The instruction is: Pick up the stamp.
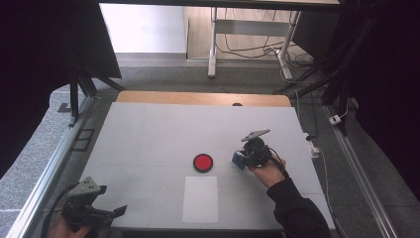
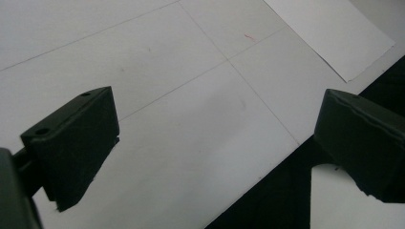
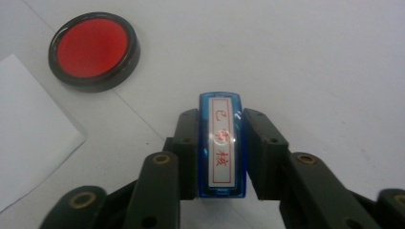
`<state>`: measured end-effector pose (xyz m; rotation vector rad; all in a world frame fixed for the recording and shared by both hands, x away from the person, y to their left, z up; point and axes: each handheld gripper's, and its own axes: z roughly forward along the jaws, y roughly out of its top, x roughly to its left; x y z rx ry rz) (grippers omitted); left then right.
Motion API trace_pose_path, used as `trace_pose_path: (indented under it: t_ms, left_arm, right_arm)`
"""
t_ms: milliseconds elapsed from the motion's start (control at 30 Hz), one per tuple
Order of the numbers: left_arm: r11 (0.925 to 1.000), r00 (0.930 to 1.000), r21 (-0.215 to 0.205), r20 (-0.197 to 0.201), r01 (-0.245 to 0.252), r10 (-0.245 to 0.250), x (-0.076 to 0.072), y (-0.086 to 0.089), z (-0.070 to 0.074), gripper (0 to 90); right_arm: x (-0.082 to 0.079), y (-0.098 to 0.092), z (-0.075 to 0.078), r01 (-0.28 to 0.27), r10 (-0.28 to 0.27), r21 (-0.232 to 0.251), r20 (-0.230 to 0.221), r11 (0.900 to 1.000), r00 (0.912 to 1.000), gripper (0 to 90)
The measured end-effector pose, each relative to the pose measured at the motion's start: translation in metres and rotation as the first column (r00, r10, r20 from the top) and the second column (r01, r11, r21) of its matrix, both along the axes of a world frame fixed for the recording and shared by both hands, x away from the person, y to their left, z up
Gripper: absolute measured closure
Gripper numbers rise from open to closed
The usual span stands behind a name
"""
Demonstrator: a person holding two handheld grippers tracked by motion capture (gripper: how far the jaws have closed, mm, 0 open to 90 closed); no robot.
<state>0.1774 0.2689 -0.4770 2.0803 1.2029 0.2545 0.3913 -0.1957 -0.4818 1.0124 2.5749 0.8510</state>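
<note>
Right gripper view shows my right tongs [image 3: 220, 143] clamped on the stamp [image 3: 220, 143], one black jaw flat against each long side of its blue body, the white label with red characters facing up at me. No gap shows between pads and plastic, so I judge the grip firm. In the high view the same tongs [image 1: 243, 159] sit right of the table's middle, the stamp [image 1: 238, 159] a small blue block at their tips, low at the tabletop; whether it is off the surface I cannot tell.

Just beyond the stamp lies the ink pad [image 3: 94, 51], a round red disc in a black rim, open and near but not touching. The paper [image 3: 33, 129] lies beside it; in the high view the paper [image 1: 200, 199] is toward my edge of the table [image 1: 148, 134], with the pad [image 1: 203, 162] just past its far end.

My left tongs [image 1: 116, 212] rest at the near left corner, jaws wide apart over bare table, holding nothing.

I take this as the pick-up step. Next I should lift the stamp straight, carry it over the red disc, and press it down level, keeping its face flat for even ink.
</note>
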Motion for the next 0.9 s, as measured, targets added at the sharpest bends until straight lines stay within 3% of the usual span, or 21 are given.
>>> trace_pose_path:
  t_ms: [367, 533, 900]
  left_arm:
    - [1.0000, 1.0000, 0.002, 0.000, 0.002, -0.002, 0.000, 0.000, 0.000, 1.5]
    - [1.0000, 1.0000, 0.003, 0.001, 0.003, -0.003, 0.000, -0.001, 0.000, 1.6]
    - [0.9999, 1.0000, -0.014, 0.000, 0.000, 0.000, 0.000, 0.001, 0.000, 2.1]
  right_arm:
    - [0.000, 0.001, 0.001, -0.017, 0.018, -0.017, 0.003, 1.000, 0.9998, 71.3]
    - [-0.004, 0.001, 0.005, -0.040, 0.041, -0.026, 0.029, 0.999, 0.9987, 71.3]
    - [-0.008, -0.004, 0.013, -0.024, 0.022, 0.035, 0.041, 0.999, 0.9989, 71.4]
